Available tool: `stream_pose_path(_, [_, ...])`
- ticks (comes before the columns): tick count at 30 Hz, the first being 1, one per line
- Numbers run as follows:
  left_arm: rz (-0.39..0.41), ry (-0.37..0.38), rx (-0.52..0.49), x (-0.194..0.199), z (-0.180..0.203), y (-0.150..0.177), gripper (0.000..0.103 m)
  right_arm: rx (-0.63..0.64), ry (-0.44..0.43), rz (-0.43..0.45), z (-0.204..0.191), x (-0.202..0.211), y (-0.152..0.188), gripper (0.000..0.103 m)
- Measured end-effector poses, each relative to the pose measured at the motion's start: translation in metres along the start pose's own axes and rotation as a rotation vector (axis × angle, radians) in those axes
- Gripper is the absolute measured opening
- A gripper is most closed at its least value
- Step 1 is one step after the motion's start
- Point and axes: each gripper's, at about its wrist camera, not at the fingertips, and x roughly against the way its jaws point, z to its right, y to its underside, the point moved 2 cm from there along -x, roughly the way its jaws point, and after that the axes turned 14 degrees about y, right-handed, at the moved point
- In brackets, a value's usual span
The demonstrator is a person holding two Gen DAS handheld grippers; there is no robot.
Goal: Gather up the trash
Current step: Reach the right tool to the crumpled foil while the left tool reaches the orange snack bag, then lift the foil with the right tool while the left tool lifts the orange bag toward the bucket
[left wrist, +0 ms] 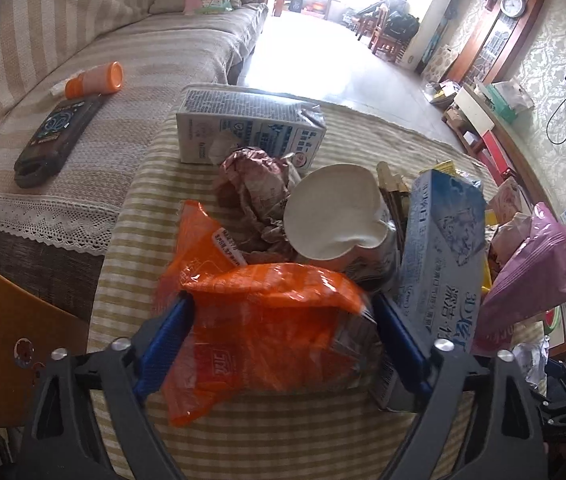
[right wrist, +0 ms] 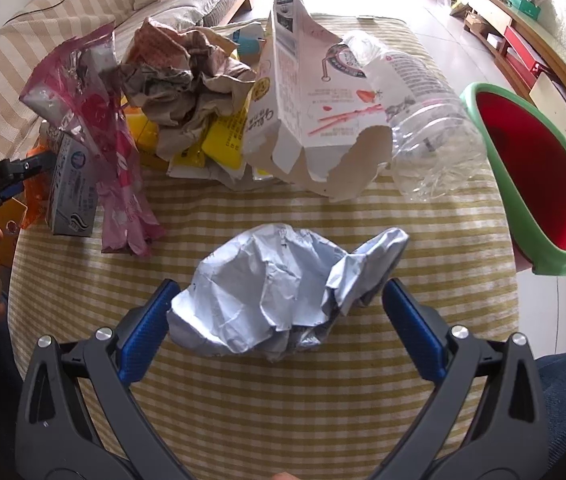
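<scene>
Between my right hand-held gripper's (right wrist: 279, 316) wide-open pads lies one crumpled silver wrapper (right wrist: 283, 300), near the table's (right wrist: 243, 420) front edge, not yet gripped. My left hand-held gripper (left wrist: 283, 344) straddles one orange wrapper (left wrist: 259, 320); whether its pads press I cannot tell. Nothing looks collected: one red-and-green bin (right wrist: 539, 168) at the right edge appears empty. Left on the table: one torn carton (right wrist: 315, 92), one clear bottle (right wrist: 415, 104), one milk carton (left wrist: 243, 128).

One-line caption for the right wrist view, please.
Right tool open around a crumpled silver wrapper on the striped tablecloth, trash pile behind, red-and-green bin at right.
</scene>
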Motion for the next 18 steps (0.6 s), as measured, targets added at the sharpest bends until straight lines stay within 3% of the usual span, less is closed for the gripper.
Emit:
stream_pose_path(1, [0.004, 0.011, -0.003, 0.001, 0.001, 0.000, 0.070, 0.009, 0.008, 0.006, 0.000, -0.001, 0.000, 0.100])
stream_pose_path(4, [0.009, 0.026, 0.002, 0.006, -0.001, 0.001, 0.066, 0.016, 0.000, 0.017, -0.003, -0.001, 0.002, 0.095])
stream_pose_path(13, [0.042, 0.057, 0.004, 0.022, 0.002, 0.007, 0.058, 0.003, -0.035, 0.023, 0.000, 0.005, 0.006, 0.060])
stream_pose_path(18, [0.059, 0.049, -0.018, 0.035, 0.007, 0.009, 0.056, -0.004, -0.045, 0.040, 0.003, 0.013, 0.003, 0.057])
